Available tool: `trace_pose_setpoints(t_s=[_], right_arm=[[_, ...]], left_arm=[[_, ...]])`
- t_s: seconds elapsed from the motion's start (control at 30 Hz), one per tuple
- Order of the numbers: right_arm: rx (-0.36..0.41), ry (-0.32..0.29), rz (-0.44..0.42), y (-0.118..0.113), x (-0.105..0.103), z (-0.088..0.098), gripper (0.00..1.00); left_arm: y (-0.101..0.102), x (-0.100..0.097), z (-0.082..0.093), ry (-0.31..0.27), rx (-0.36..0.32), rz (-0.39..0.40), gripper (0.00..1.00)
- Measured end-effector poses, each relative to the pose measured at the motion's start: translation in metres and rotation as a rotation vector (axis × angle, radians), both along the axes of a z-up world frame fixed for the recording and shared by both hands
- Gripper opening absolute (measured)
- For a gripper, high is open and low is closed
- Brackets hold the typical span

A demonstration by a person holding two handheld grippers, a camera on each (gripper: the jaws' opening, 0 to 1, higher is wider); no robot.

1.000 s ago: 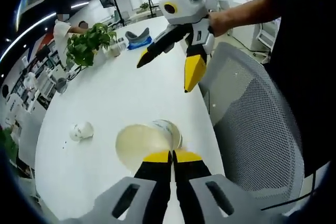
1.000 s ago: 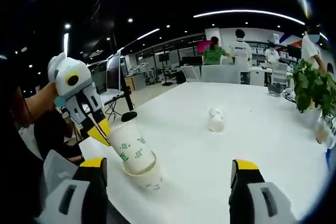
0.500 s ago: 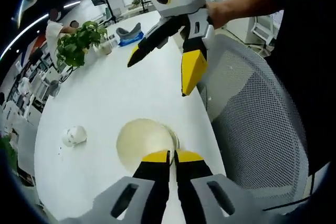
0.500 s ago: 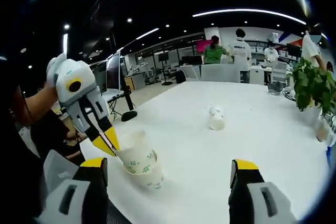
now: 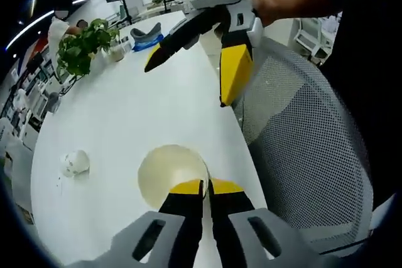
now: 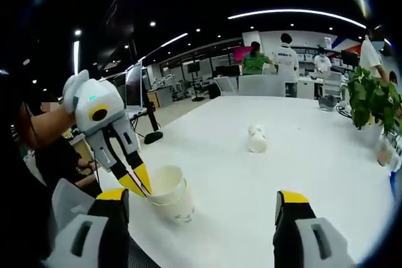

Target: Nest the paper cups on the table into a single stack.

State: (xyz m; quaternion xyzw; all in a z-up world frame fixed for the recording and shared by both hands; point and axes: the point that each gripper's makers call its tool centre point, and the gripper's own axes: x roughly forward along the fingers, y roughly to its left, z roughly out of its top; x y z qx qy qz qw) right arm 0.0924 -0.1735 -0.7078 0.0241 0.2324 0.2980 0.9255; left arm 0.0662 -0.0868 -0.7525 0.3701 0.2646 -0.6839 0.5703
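1. Over the last second the paper cup pinched by the left hand-held gripper (image 6: 139, 183) has gone from riding high and tilted in the lower cup to sitting nearly flush inside it; the nested cups (image 6: 169, 194) now stand upright on the white table (image 6: 295, 155) near its front edge.

2. The left hand-held gripper's jaws are still pressed together on the near rim of the upper cup, seen in the left gripper view as a round cream opening (image 5: 171, 172) just above the yellow jaw tips.

3. The right hand-held gripper (image 5: 191, 61) hangs above the table with its jaws spread wide and nothing between them; it has drawn closer to the left gripper's camera.

4. Judged from this, the first nesting looks finished, and one more cup (image 6: 255, 139) lies on its side farther out on the table, well apart from the stack, not yet added.

5. That lying cup appears small in the left gripper view (image 5: 75, 162); which way its mouth faces is hard to tell.

6. How deep the upper cup is seated cannot be confirmed, since the outer cup's wall hides it.

7. A potted plant (image 6: 370, 101) and a mesh chair (image 5: 301, 149) stand at the table's edges.
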Motion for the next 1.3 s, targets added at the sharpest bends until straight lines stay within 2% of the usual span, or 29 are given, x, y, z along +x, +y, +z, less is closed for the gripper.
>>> trace_pose_setpoints(t_s=[0.2,0.6,0.77,1.07,1.17,1.23,1.3], right_arm=[[-0.008,0.003,0.005,0.001,-0.001,-0.001,0.98],[-0.017,0.006,0.002,-0.004,0.000,-0.002,0.98],[-0.021,0.008,0.003,-0.002,-0.001,-0.002,0.98],[-0.029,0.011,-0.002,-0.005,-0.001,-0.003,0.98],[-0.031,0.011,-0.004,-0.007,0.000,-0.004,0.98],[-0.035,0.013,-0.003,-0.008,0.001,-0.004,0.98],[-0.041,0.012,-0.001,-0.008,0.002,-0.004,0.99]], left_arm=[[-0.005,-0.001,0.001,0.027,-0.017,-0.008,0.00],[-0.004,-0.004,0.005,0.017,-0.006,-0.039,0.01],[0.000,-0.003,-0.003,0.011,0.022,-0.051,0.00],[-0.001,-0.004,-0.004,0.025,0.014,-0.069,0.00],[-0.001,-0.002,-0.003,0.010,0.009,-0.065,0.00],[-0.001,0.001,-0.002,0.000,0.002,-0.048,0.02],[-0.003,0.005,0.002,-0.006,-0.026,-0.021,0.10]])
